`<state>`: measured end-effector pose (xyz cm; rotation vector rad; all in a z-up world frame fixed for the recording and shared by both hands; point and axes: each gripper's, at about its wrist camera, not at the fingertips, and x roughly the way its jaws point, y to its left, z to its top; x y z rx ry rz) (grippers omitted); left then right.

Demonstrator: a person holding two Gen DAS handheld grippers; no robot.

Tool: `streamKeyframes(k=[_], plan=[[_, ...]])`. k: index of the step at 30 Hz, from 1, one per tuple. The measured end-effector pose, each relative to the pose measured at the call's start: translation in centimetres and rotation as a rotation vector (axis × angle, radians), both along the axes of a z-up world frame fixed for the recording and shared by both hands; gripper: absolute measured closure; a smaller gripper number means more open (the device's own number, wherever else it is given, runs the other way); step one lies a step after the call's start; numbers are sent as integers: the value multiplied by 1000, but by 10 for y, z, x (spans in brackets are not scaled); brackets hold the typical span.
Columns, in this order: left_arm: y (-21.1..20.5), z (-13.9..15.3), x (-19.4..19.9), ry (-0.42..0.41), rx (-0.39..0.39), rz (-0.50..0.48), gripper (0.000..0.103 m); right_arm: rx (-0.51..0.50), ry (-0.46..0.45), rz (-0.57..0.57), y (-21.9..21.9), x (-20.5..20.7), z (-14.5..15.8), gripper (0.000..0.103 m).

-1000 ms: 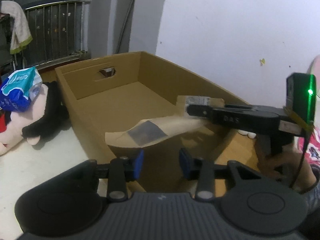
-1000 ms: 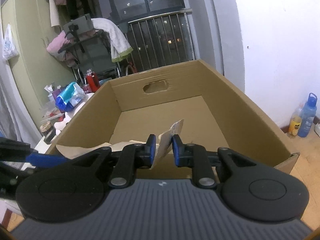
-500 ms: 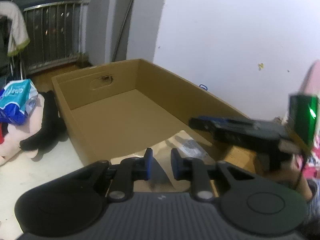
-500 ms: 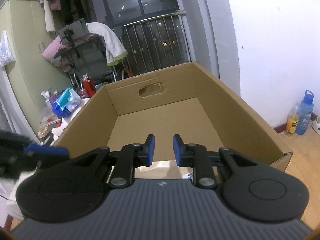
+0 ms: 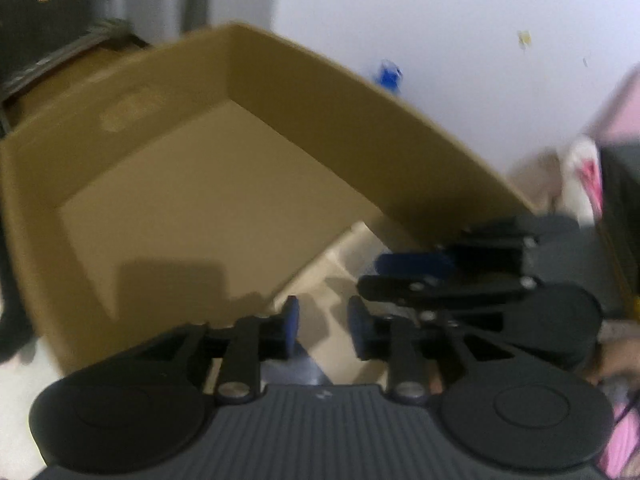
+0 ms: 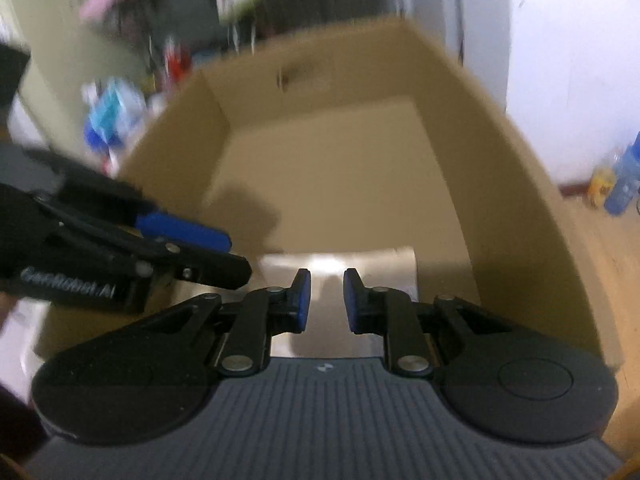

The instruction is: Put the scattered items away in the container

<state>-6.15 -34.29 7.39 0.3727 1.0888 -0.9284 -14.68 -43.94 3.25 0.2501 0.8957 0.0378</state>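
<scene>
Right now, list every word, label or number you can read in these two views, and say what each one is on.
"GenRobot.AI": white lettering, blurred but just legible, on the side of the left hand-held gripper in the right wrist view.
A small pale logo mark on each camera housing: no letters in it.
The flat packet lying in the cardboard box: any print is washed out by glare.
The blue bottle by the wall: label too blurred.

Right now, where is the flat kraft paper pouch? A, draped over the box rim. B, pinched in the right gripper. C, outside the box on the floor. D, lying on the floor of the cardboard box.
D: the kraft paper pouch lies flat on the cardboard box floor, clear of the right gripper.
</scene>
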Motion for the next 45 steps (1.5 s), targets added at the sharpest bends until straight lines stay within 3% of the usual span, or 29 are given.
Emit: streamKeyframes(k=[4, 8, 9, 12, 15, 18, 26, 29, 37, 42, 45], plan=[[-7, -23, 4, 16, 100, -9, 74, -66, 174, 22, -7, 21, -8, 91], [-8, -32, 6, 5, 149, -29, 62, -139, 238, 68, -3, 33, -5, 91], [-8, -30, 7, 9, 136, -26, 56, -141, 257, 83, -1, 36, -6, 91], [-16, -37, 8, 42, 152, -56, 55, -108, 335, 105, 2, 44, -16, 94], [-22, -38, 0, 2, 201, -105, 55, -106, 379, 118, 8, 51, -17, 95], [-28, -36, -7, -28, 242, -150, 56, -145, 396, 145, 15, 53, -17, 96], [-12, -33, -12, 8, 285, -221, 58, -171, 422, 185, 37, 51, -13, 96], [-2, -31, -15, 19, 281, -223, 58, -175, 411, 200, 42, 48, -10, 101], [9, -25, -20, 17, 274, -222, 55, -174, 388, 236, 42, 43, -4, 101], [12, -18, -12, 33, 238, -199, 67, -124, 383, 208, 35, 33, -5, 101], [14, -22, -17, 17, 238, -207, 67, -129, 369, 212, 38, 25, -3, 101]])
